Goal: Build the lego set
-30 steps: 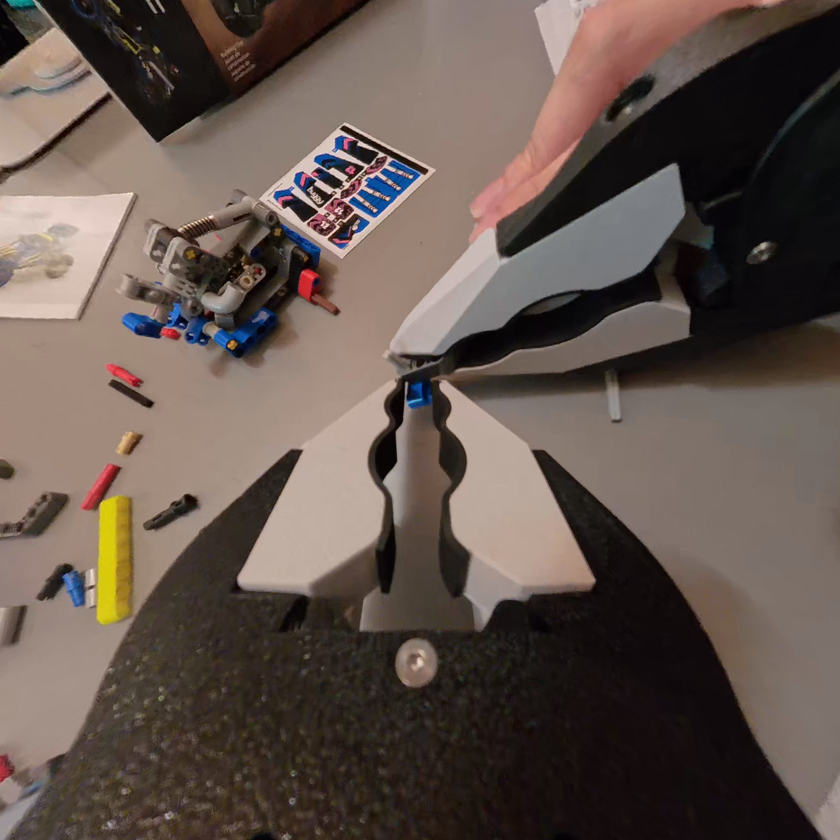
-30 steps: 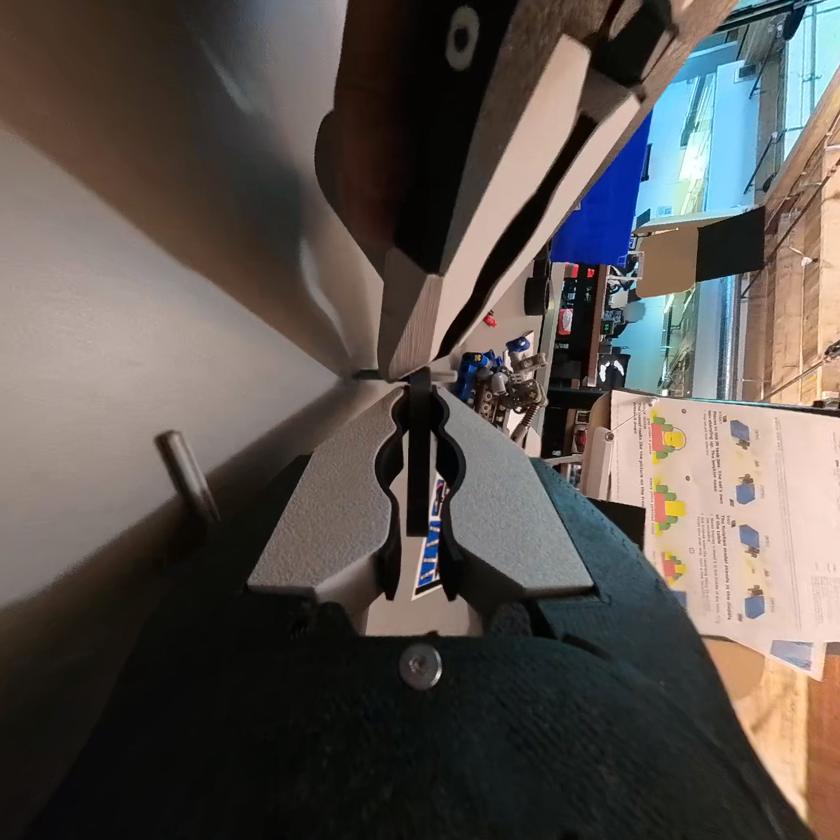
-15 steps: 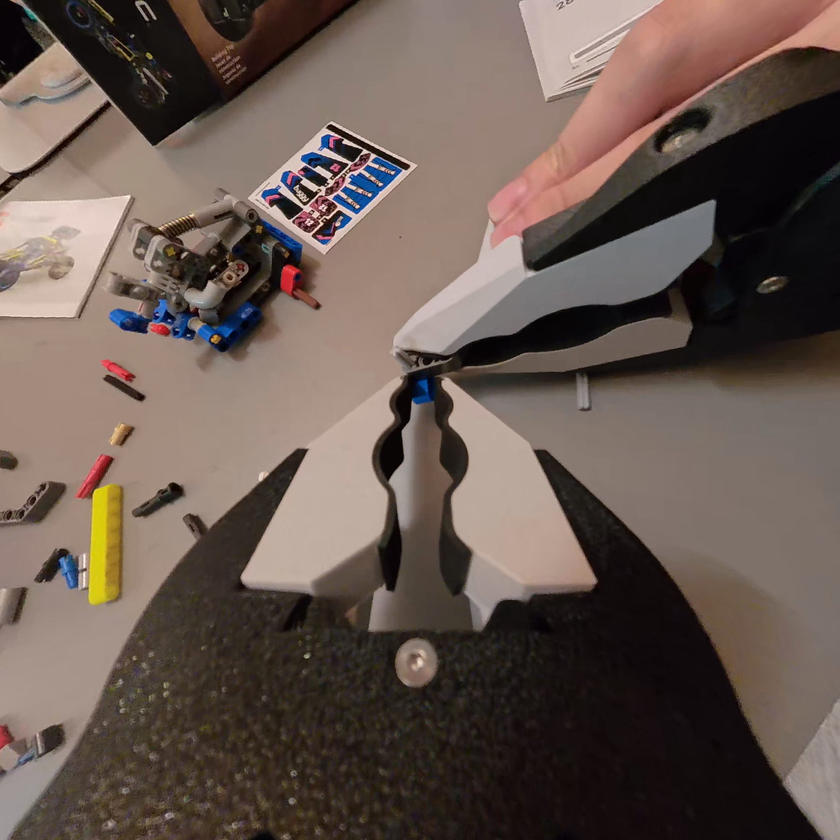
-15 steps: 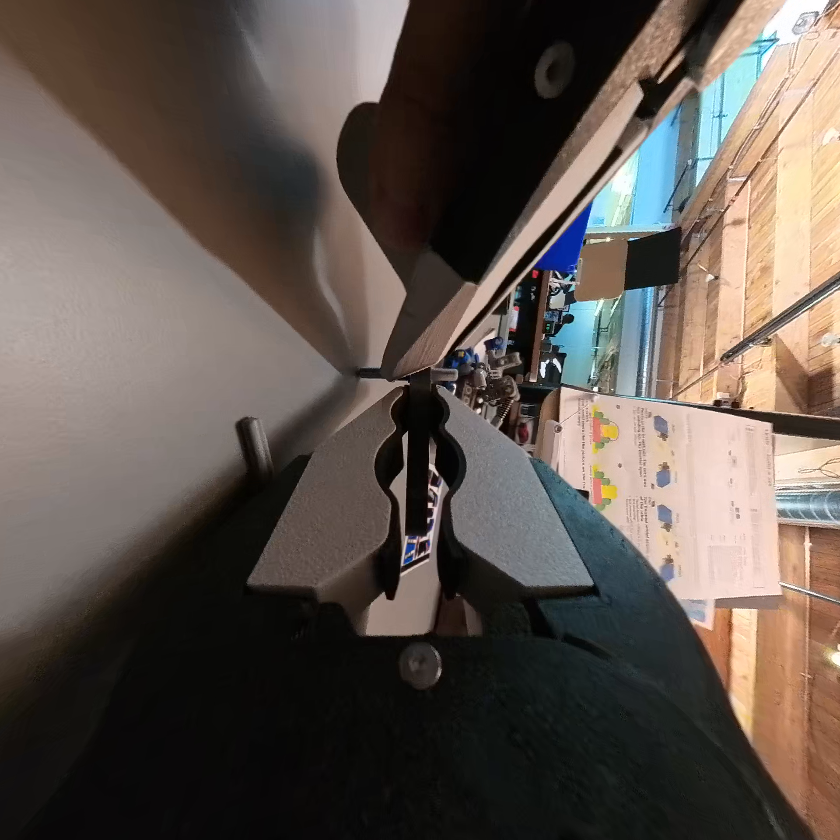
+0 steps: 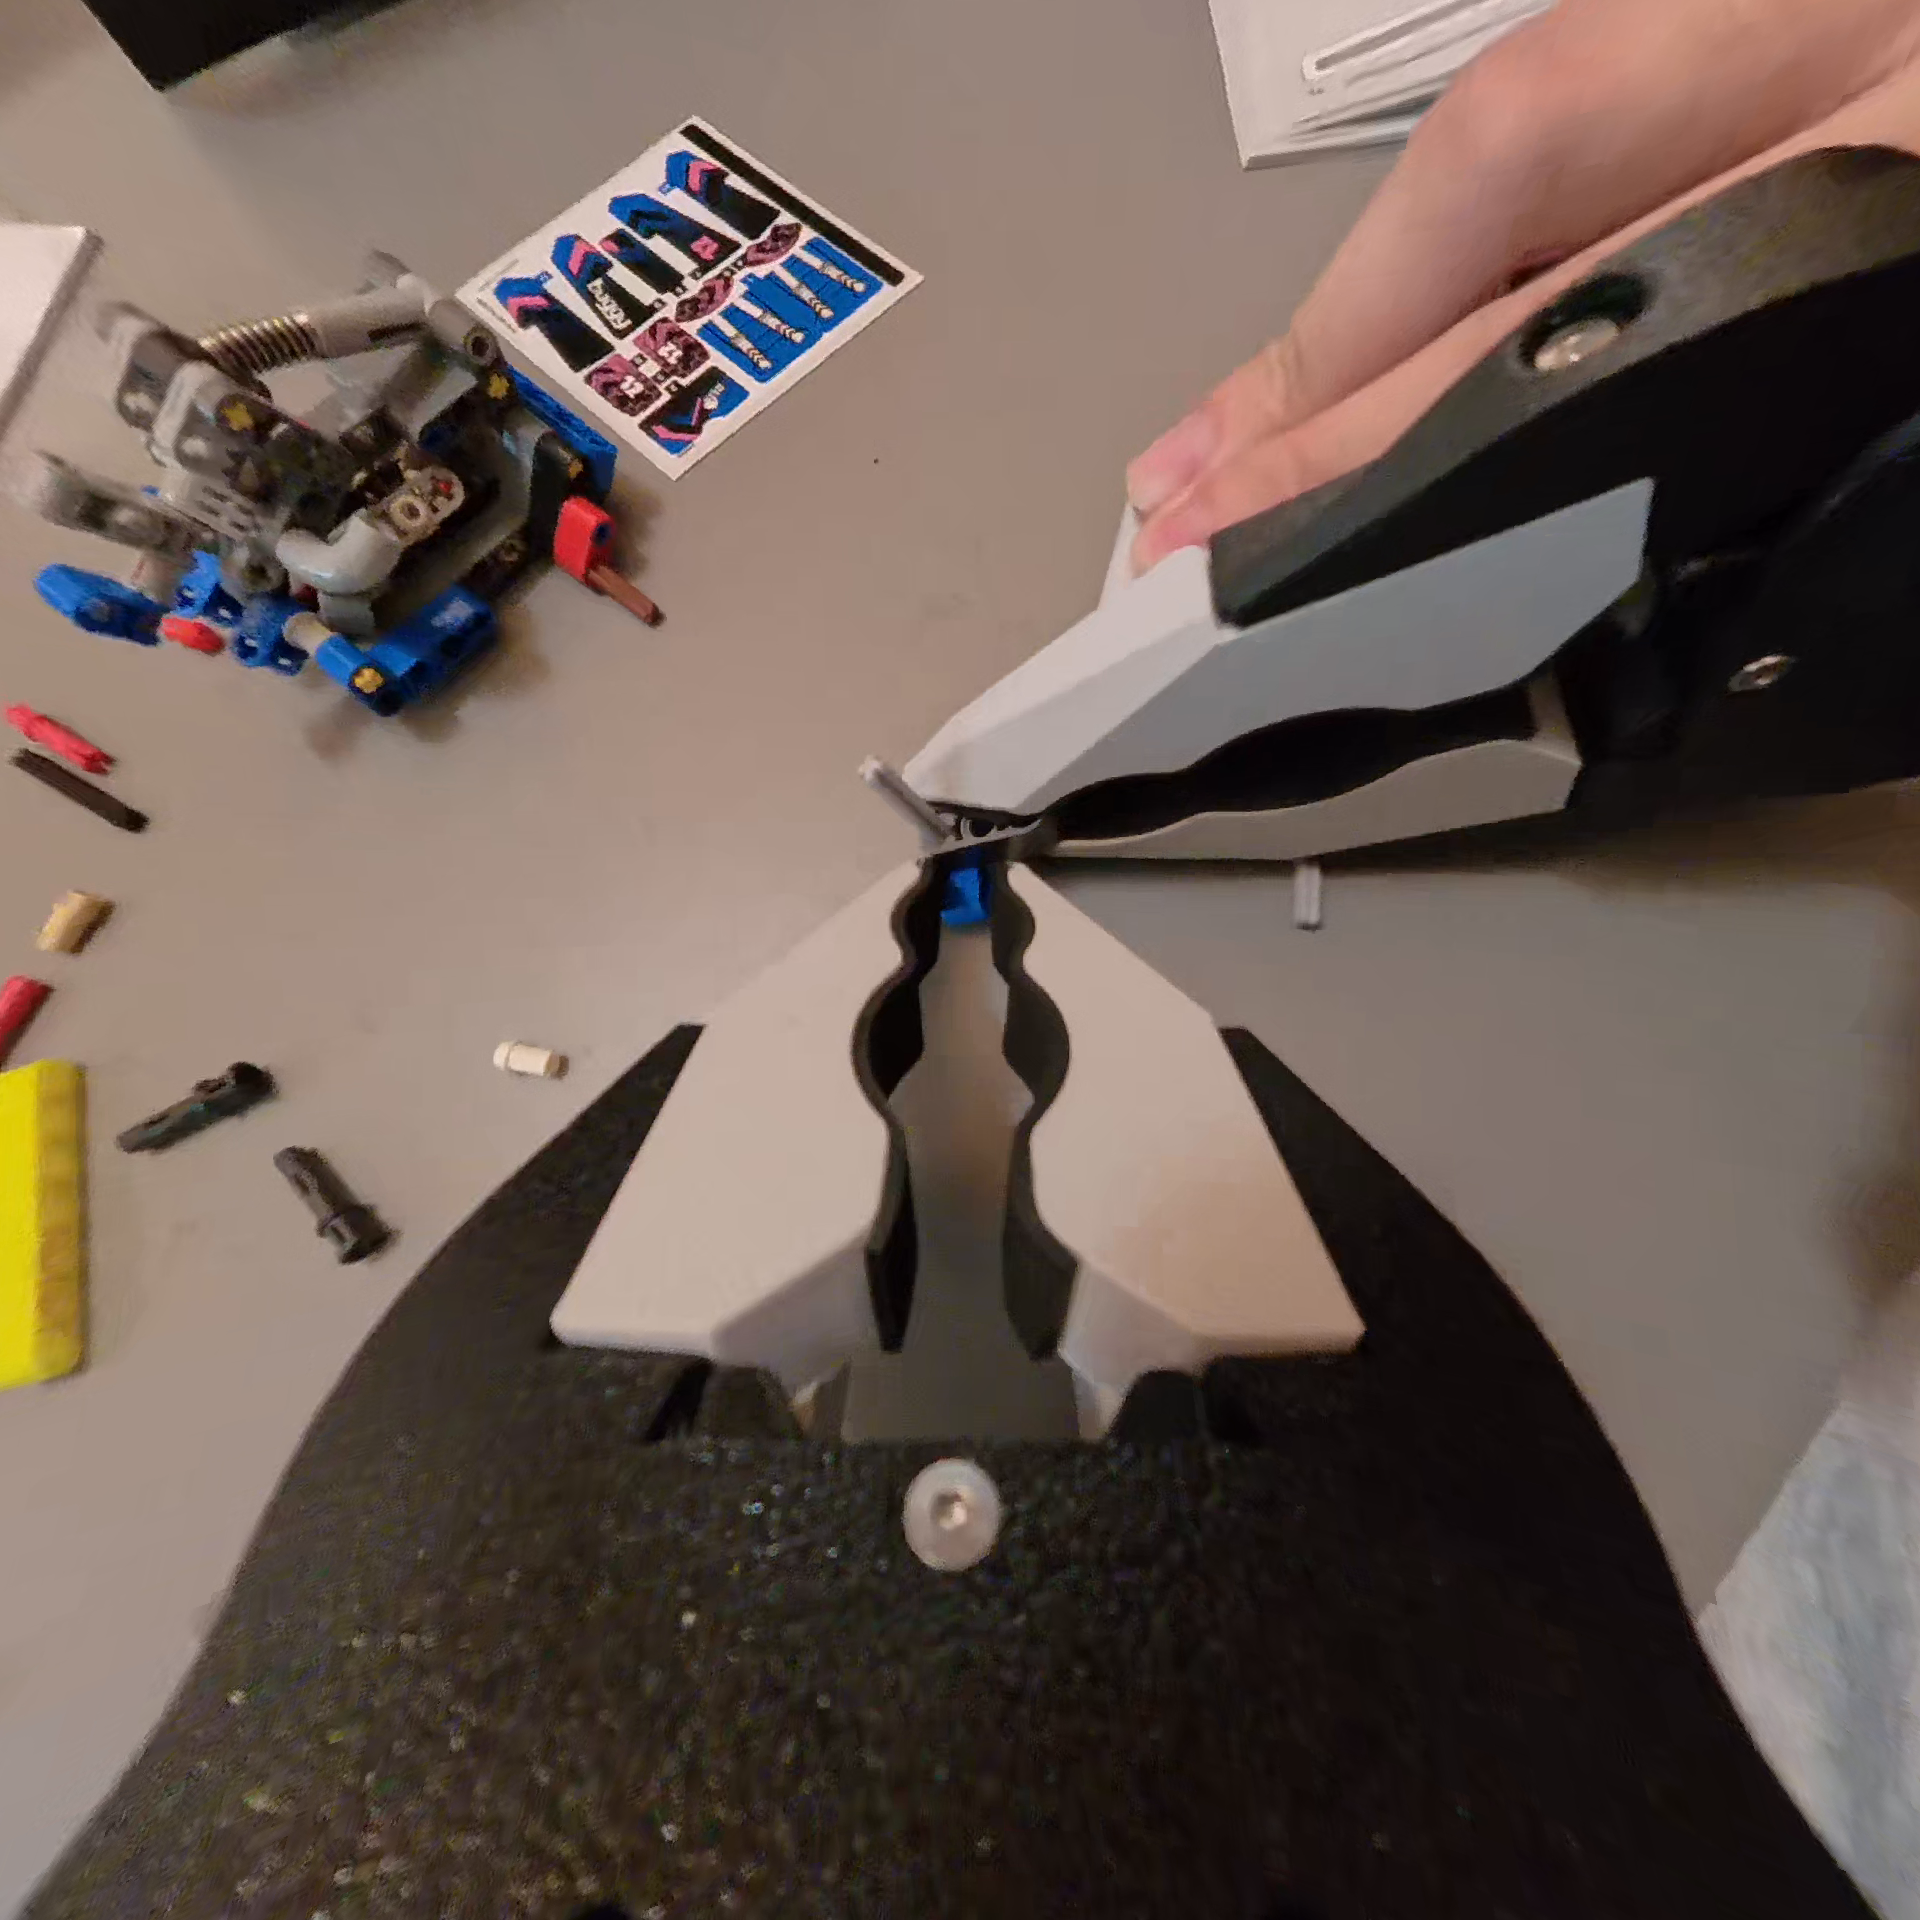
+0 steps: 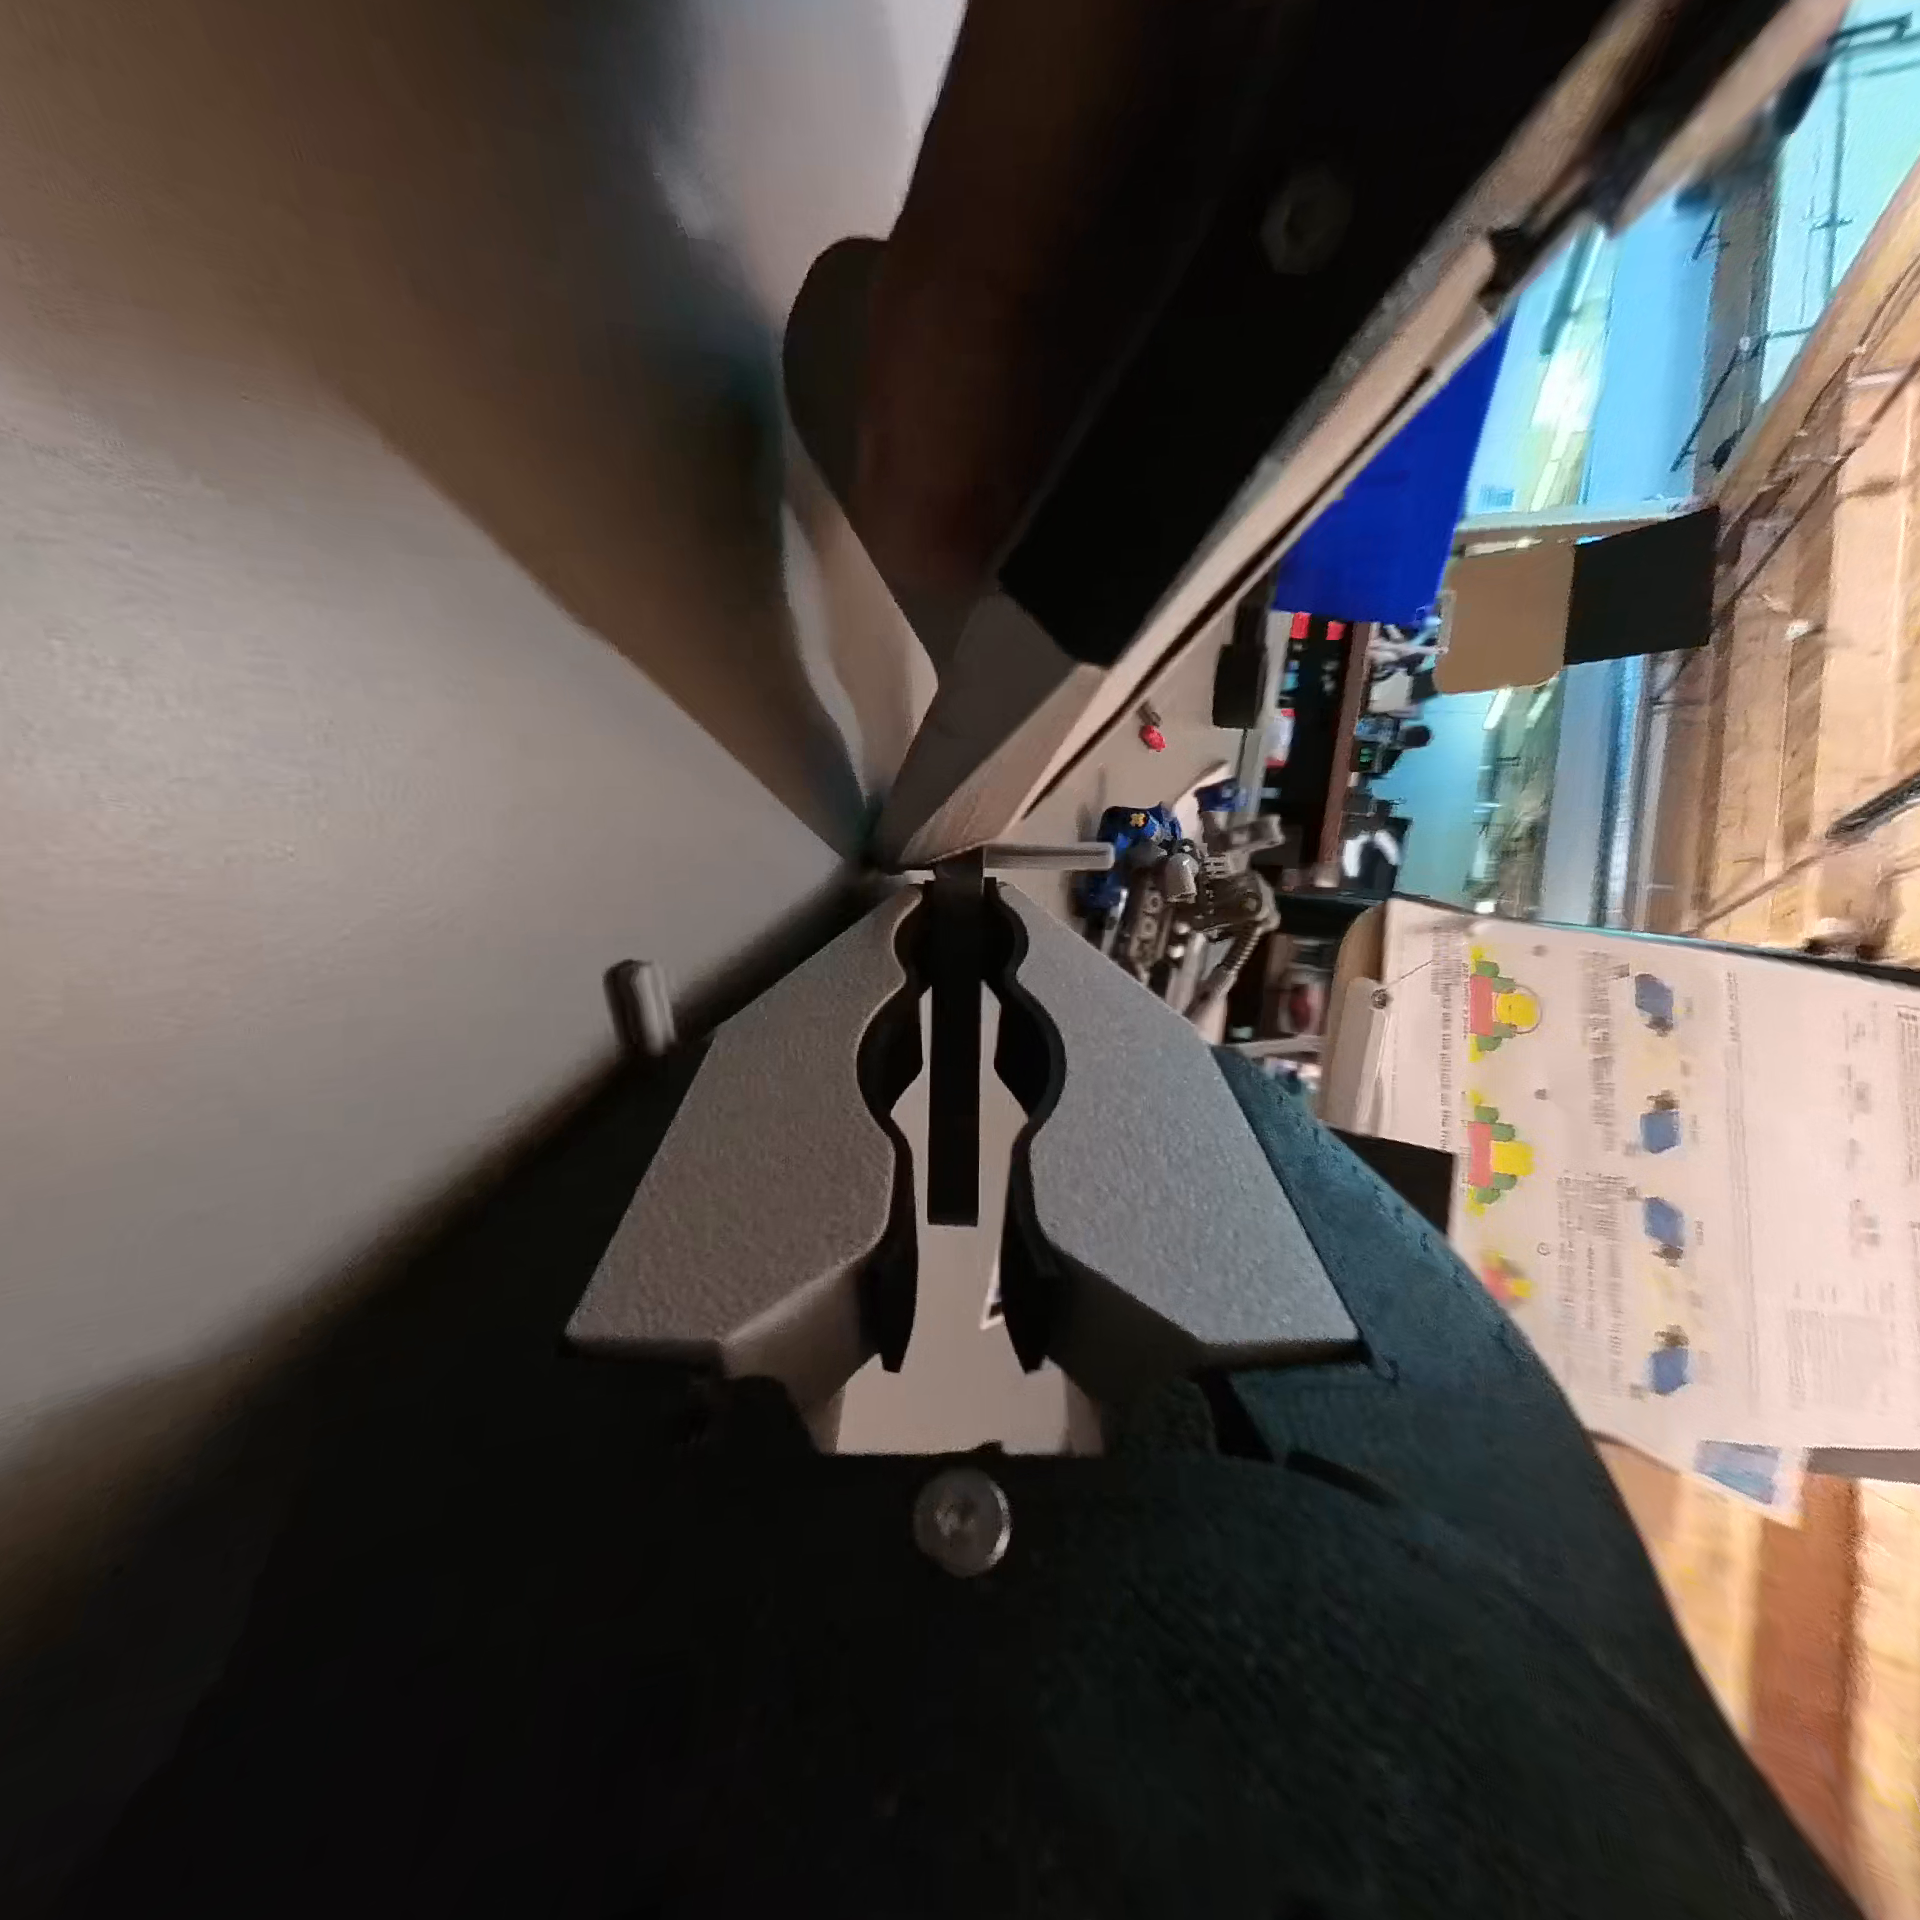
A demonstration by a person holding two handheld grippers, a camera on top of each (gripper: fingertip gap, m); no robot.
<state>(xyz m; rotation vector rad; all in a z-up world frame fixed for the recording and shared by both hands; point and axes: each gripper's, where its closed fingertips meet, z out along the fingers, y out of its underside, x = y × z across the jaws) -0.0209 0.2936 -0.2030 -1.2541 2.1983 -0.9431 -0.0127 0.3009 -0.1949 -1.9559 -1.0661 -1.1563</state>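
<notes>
Above table [image 5: 1039, 540] | left gripper [image 5: 961, 883] pinching blue pin [image 5: 966, 896] | right gripper [image 5: 971, 821] clamping black beam [image 6: 954, 1091]

Left gripper [image 5: 961, 883] closed; right gripper [image 6: 956, 883] closed, tips touching.

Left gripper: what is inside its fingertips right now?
A small blue piece is pinched at the tips of the left gripper. The right gripper, shut on a black piece, covers its far end, so how they join is hidden.
</notes>
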